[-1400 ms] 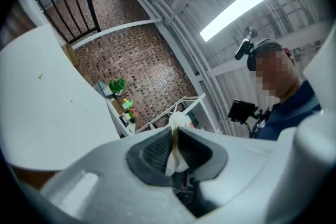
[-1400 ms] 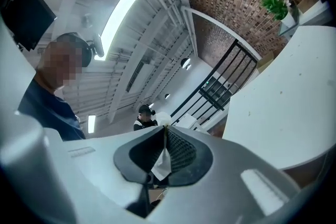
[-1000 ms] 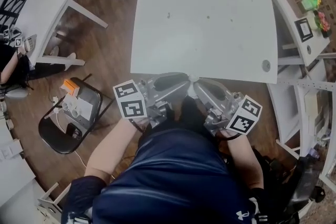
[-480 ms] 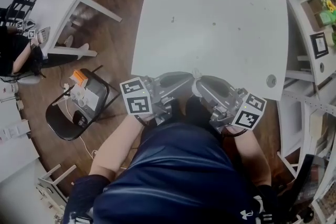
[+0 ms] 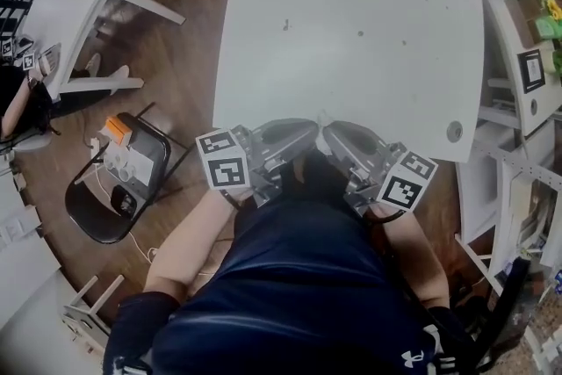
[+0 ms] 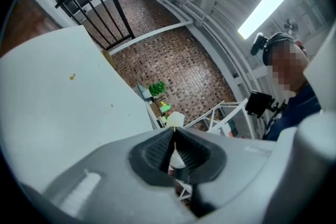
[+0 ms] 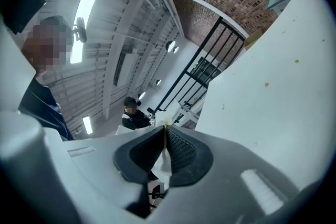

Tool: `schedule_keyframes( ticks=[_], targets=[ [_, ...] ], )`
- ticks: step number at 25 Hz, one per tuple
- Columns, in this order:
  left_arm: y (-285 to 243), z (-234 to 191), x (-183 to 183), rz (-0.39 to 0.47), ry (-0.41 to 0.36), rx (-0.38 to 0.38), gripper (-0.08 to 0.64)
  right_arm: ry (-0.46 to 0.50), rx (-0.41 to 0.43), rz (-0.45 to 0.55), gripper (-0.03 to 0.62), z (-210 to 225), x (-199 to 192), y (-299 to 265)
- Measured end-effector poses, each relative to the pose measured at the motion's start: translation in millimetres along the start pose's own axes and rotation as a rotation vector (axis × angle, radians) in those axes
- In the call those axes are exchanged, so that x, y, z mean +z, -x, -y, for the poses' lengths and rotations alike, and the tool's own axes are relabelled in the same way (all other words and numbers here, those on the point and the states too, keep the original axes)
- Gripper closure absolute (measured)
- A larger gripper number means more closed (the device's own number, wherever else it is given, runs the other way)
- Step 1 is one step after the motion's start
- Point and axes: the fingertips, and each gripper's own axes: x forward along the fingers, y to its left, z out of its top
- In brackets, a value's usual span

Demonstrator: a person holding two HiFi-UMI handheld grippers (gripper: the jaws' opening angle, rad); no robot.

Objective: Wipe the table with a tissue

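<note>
- Your left tongs (image 6: 173,131) and right tongs (image 7: 165,131) each pinch the tissue (image 7: 163,164), short of the counter (image 5: 351,75).
- Pull unevenly and it likely tears, leaving crumbs (image 5: 286,25) unwiped.

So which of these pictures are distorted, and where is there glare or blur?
Head view: the fisheye lens bends the table edges. Left gripper view: the ceiling light is blown out, and the corners are dark. Right gripper view: the light strip glares; the fingers pinching the tissue are fairly sharp.

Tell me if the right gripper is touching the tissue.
Touching. The right gripper view shows the right gripper pinching the white tissue between closed jaws.
</note>
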Motion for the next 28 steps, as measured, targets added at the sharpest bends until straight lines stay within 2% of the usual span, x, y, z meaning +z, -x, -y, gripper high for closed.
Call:
schedule_keyframes(
  ticks=[3,6,10,12,16,19,24,28],
  targets=[
    [8,-20,4,-0.003,0.029,0.025,0.552,-0.028,-0.067,-0.001,0.571,18,-3,-6],
    [21,-48,10,0.003,0.037,0.107,0.548,-0.03,-0.202,-0.005,0.571,53,-4,-1],
    [39,-81,9,-0.026,-0.028,0.214,0.54,0.038,-0.408,-0.041,0.571,108,-12,17],
    [43,-91,6,-0.048,-0.053,0.254,0.54,0.081,-0.481,-0.087,0.571,127,-18,22],
    [46,-97,5,-0.074,-0.082,0.285,0.522,0.153,-0.553,-0.215,0.571,154,-38,14],
    [47,-95,8,-0.064,-0.068,0.278,0.52,0.202,-0.585,-0.316,0.571,173,-52,-1],
    [52,-94,19,-0.037,-0.055,0.268,0.522,0.346,-0.729,-0.511,0.571,209,-69,-6],
    [61,-96,29,-0.01,-0.035,0.276,0.522,0.352,-0.753,-0.539,0.571,216,-72,-11]
  ],
)
